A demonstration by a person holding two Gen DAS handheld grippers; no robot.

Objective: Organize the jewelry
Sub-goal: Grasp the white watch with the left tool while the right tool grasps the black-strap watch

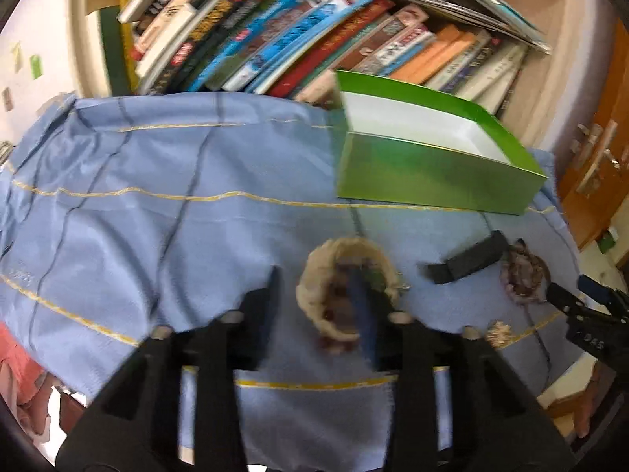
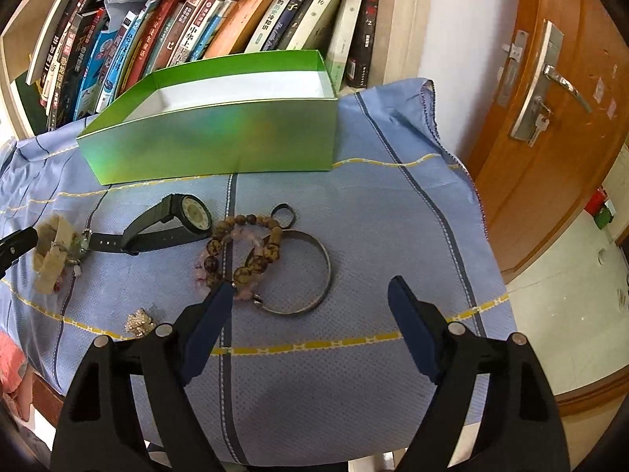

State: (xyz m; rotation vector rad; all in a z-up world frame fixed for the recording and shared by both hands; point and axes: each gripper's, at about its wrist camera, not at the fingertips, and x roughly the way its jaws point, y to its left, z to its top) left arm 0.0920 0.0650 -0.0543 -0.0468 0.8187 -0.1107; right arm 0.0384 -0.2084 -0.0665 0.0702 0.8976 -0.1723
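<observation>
A beige chunky-stone bracelet (image 1: pixel 338 259) lies on the blue cloth (image 1: pixel 157 204), blurred. My left gripper (image 1: pixel 314 275) stands partly open. Its right finger sits inside the bracelet's loop and its left finger is apart from it. The same bracelet (image 2: pixel 51 255) is at the left edge of the right wrist view. My right gripper (image 2: pixel 314 299) is open over a metal bangle (image 2: pixel 322 275) and brown bead bracelets (image 2: pixel 243 251), holding nothing. A black watch (image 2: pixel 188 216), a small dark ring (image 2: pixel 285 214) and a glittery charm (image 2: pixel 137 322) lie nearby. The open green box (image 2: pixel 208 145) stands behind them.
A bookshelf (image 2: pixel 236 19) full of books stands right behind the table. A wooden door (image 2: pixel 550 118) with a metal handle is to the right, past the cloth's edge. Pink fabric (image 1: pixel 19 385) hangs at the lower left. The blue cloth left of the green box (image 1: pixel 432 173) is bare.
</observation>
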